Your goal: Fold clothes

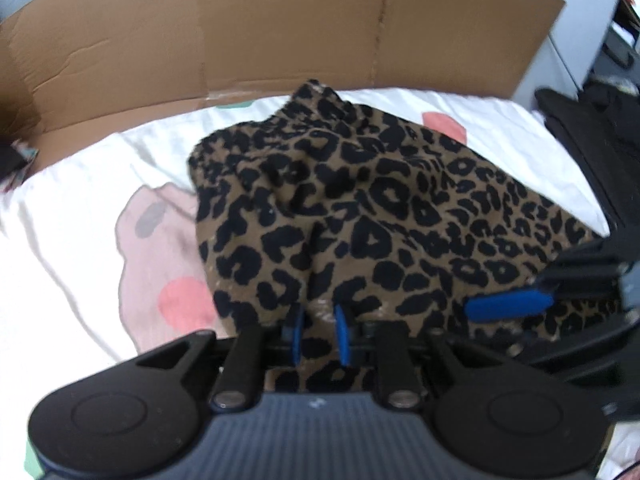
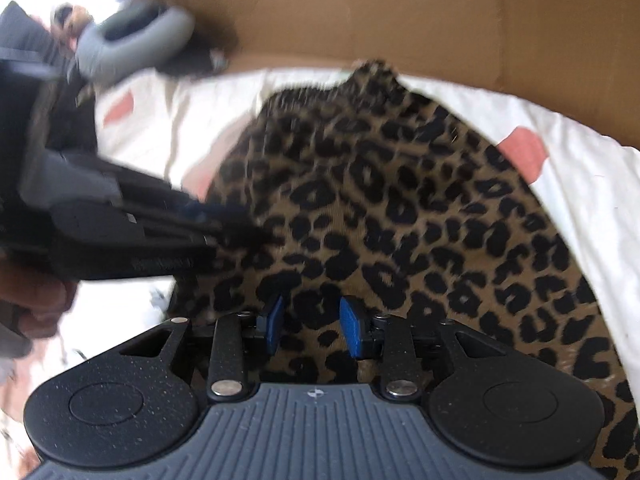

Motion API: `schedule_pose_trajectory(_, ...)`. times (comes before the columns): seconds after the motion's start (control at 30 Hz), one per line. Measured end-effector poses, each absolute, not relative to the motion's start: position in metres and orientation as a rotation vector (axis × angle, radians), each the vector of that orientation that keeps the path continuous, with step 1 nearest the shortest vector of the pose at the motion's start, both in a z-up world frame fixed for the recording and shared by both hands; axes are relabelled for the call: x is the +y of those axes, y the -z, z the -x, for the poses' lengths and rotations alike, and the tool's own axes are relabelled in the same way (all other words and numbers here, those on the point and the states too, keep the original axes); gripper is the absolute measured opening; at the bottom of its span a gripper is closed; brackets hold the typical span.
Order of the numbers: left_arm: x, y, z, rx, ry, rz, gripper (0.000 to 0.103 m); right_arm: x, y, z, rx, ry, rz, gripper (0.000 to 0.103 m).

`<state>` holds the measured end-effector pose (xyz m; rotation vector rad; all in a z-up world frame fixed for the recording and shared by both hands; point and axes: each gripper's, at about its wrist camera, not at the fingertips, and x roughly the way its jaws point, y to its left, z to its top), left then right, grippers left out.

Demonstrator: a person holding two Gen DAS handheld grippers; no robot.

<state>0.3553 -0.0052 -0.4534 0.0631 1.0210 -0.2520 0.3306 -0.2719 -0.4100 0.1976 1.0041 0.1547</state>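
A leopard-print garment (image 1: 380, 200) lies bunched on a white bed sheet (image 1: 80, 220) printed with pink shapes. My left gripper (image 1: 320, 334) sits at the garment's near edge, its blue pads a little apart with a ridge of fabric between them, not visibly pinched. In the left wrist view the right gripper's blue pad (image 1: 508, 306) reaches in over the cloth from the right. My right gripper (image 2: 314, 322) stands open over the same garment (image 2: 380, 200), with cloth lying flat under the gap. The left gripper's dark fingers (image 2: 224, 232) show blurred at the left.
A brown cardboard wall (image 1: 280, 32) stands along the far side of the sheet. Black items (image 1: 592, 128) are piled at the right edge. A grey looped object (image 2: 132, 36) lies at the far left in the right wrist view. A hand (image 2: 36, 300) holds the left tool.
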Motion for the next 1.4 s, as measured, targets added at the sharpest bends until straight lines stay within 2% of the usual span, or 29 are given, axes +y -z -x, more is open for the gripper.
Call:
schedule_pose_trajectory(0.2, 0.008, 0.431, -0.32, 1.022, 0.256, -0.028, 0.024, -0.268, 0.408, -0.325, 1.017, -0.118, -0.197, 0.045)
schedule_pose_trajectory(0.5, 0.035, 0.392, -0.244, 0.966, 0.229, 0.042, 0.024, -0.263, 0.39, -0.281, 1.004, -0.116, -0.205, 0.045)
schedule_pose_trajectory(0.97, 0.083, 0.358, -0.167, 1.011, 0.358, -0.12, 0.024, -0.246, 0.392, -0.212, 1.055, -0.09, -0.214, 0.045)
schedule_pose_trajectory(1.17, 0.086, 0.373, -0.156, 1.036, 0.398, -0.157, 0.024, -0.242, 0.406, -0.19, 1.094, -0.039, -0.218, 0.045)
schedule_pose_trajectory(1.4, 0.068, 0.405, -0.143, 1.009, 0.453, -0.071, 0.026, -0.231, 0.385, -0.173, 1.077, -0.085, -0.197, 0.045)
